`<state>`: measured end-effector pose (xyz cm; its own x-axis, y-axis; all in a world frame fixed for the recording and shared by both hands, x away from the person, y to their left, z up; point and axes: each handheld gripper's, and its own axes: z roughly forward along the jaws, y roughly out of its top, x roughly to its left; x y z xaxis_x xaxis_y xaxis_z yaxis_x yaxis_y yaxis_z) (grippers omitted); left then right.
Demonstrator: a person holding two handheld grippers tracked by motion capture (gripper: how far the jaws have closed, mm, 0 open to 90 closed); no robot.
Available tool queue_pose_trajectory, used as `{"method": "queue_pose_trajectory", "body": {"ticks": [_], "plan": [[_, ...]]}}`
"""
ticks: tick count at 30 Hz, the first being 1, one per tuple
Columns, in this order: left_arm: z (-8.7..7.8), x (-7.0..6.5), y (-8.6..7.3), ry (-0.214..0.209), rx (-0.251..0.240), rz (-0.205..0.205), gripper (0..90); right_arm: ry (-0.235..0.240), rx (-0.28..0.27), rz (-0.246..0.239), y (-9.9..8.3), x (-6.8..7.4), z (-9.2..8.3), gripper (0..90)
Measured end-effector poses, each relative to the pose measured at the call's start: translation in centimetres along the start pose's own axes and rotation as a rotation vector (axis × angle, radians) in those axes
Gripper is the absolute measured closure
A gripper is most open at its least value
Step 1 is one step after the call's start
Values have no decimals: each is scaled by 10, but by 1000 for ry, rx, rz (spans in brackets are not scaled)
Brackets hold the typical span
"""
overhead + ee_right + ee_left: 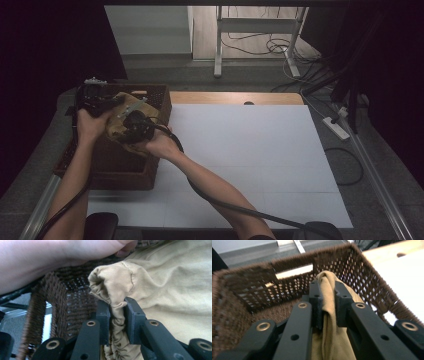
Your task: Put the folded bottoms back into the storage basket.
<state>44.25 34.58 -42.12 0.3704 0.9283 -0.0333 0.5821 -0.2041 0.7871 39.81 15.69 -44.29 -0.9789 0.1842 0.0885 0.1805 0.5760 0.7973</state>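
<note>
tan cloth point(120, 125) was bunched up right over the brown wicker basket point(155, 172), held between both hands at the basket's open top. landmark for everything here is that basket, which sat on the left end of the bench point(240, 150), partly on the white sheet covering it.

left gripper point(97, 95) was above the far left corner of the basket, and in the left gripper view its jaws were pinching a fold of the cloth point(329, 315), pads squeezed tight on it with the fabric poking up past the tips. behind the fold you could see the basket's far woven wall point(294, 282) and its handle slot, plus the right wall running off toward the bench. the gripper was angled down into the basket's inside.

right gripper point(136, 124) was nearer the basket's middle, just beside the left one, with the cloth spanning between them. in the right gripper view its jaws were also clamped on a gathered, wrinkly bit of the cloth point(117, 312), a hem seam showing just above the pinch. the rest of the cloth spread off to the right of the jaws, and the basket's wall point(75, 297) sat just behind to the left. the other hand point(50, 257) filled the top of that view, right above the basket rim.

couldn't tell whether the bottom of the cloth was touching the basket floor yet, too much was hidden by the hands. both forearms came in from the near side of the basket, cables trailing off them.
</note>
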Motion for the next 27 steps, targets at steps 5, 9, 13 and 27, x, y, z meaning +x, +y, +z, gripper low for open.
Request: {"method": "queue_pose_trajectory", "body": {"ticks": [5, 9, 13, 27], "plan": [[15, -2, -7, 6, 59, 29, 771, -11, 34, -4, -12, -2, 10, 752], [22, -1, -11, 49, 86, 20, 669, -34, 48, -37, -19, 2, 17, 640], [17, 6, -11, 72, 70, -29, 398, -3, 20, 10, -16, 3, 15, 416], [12, 2, -12, -61, 66, -110, 93, 56, -6, 52, -13, 0, -8, 179]]}}
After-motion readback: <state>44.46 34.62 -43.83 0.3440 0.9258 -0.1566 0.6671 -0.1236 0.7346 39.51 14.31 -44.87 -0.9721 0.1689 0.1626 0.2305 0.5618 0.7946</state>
